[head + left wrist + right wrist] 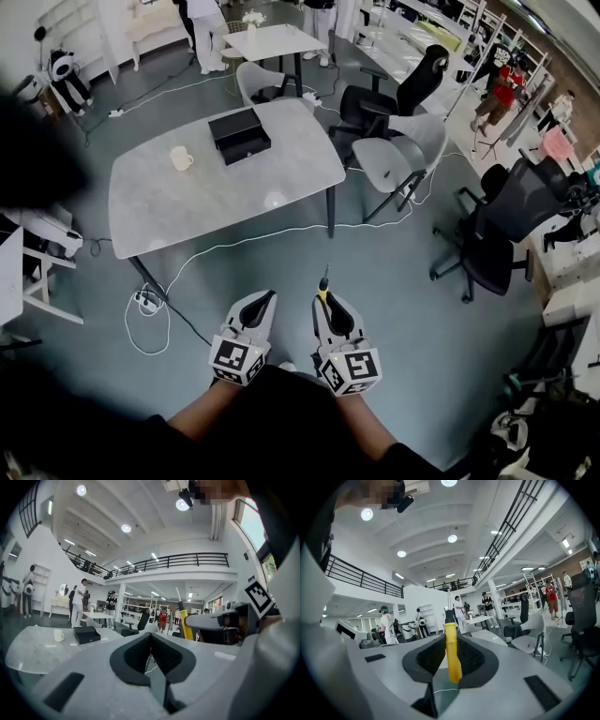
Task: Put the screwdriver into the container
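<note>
My right gripper [326, 298] is shut on a screwdriver [323, 286] with a yellow handle; its dark tip sticks out forward past the jaws. In the right gripper view the yellow handle [452, 653] stands upright between the pads. My left gripper [265, 298] is beside it, shut with nothing in it. Both are held over the floor, short of the grey table [216, 202]. The black box-shaped container [239, 134] sits toward the table's far side. The left gripper view also shows the container [87, 634] far ahead and the screwdriver [185, 623] to the right.
A white mug [180, 158] stands on the table left of the container. A white chair [403, 155] and a black office chair [403, 94] stand to the table's right, another black chair [497, 234] farther right. A white cable [253, 242] and power strip [145, 300] lie on the floor.
</note>
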The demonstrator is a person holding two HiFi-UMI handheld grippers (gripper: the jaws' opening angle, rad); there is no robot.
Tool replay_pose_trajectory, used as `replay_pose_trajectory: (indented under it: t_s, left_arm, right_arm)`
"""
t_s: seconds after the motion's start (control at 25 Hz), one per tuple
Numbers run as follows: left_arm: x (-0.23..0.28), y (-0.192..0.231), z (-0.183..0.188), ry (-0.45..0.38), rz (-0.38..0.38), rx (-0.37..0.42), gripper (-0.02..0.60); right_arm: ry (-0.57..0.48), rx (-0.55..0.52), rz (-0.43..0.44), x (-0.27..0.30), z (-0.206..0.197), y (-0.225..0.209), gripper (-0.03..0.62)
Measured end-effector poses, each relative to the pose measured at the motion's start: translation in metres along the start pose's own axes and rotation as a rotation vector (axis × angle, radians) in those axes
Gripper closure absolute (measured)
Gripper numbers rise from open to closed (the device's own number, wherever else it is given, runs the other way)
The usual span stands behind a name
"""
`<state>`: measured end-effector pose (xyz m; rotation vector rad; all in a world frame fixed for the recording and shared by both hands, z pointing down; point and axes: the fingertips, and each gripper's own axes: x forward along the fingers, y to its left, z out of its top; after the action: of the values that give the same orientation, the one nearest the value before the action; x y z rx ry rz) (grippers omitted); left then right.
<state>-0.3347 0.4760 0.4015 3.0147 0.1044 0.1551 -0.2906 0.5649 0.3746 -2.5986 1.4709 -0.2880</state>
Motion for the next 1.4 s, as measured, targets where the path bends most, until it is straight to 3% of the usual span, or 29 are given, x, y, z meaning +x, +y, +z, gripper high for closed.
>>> replay_pose_trajectory:
  t_s: [0.32,0.8,1.16,1.28,1.4]
  left_arm:
    - [0.046,0.049,0.000,0.007,-0.040,-0.004,0.565]
    - [0.155,0.202,0.019,0.105,-0.074,-0.034,0.565]
    - [0.202,0.320,0.046,0.079,-0.081,-0.046,0.565]
    - [0.206,0.358,0.048,0.074,-0.070,-0.091,0.565]
    - [0.213,0.386,0.050,0.070,-0.049,-0.083,0.565]
  right_arm:
    - [0.037,0.001,-0.023,0.068,-0.001,-0.018,0.517]
    - [0.146,0.028,-0.030,0.257,0.013,-0.049,0.517]
    - [0.172,0.002,-0.033,0.385,0.023,-0.042,0.517]
    - [0.183,-0.008,-0.034,0.415,0.023,-0.038,0.517]
    - [0.211,-0.010,-0.021,0.437,0.016,-0.036,0.517]
